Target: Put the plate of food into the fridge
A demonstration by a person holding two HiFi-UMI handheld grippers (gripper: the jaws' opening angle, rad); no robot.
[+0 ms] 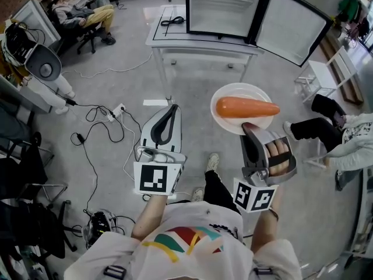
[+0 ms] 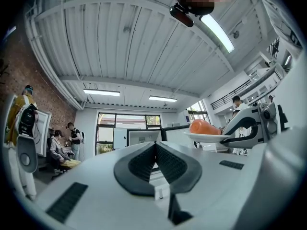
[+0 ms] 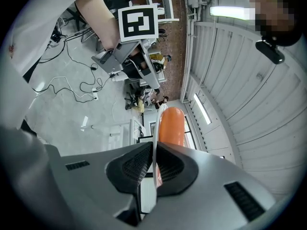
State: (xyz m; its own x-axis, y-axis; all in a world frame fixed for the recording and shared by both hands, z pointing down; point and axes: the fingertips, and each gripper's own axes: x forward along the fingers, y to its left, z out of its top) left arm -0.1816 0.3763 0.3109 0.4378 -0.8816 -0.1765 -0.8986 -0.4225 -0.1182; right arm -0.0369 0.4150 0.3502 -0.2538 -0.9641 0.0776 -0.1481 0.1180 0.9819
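A white plate with an orange carrot on it hangs in the air, held by its near rim in my right gripper, which is shut on it. In the right gripper view the plate rim runs edge-on between the jaws with the carrot beyond. My left gripper is shut and empty, held to the left of the plate. From the left gripper view the plate shows at the right. The fridge stands on a white table ahead, its door swung open to the right.
Cables and a power strip lie on the floor at left. A seated person is at far left, another person sits at the right. A white stool stands right of the table.
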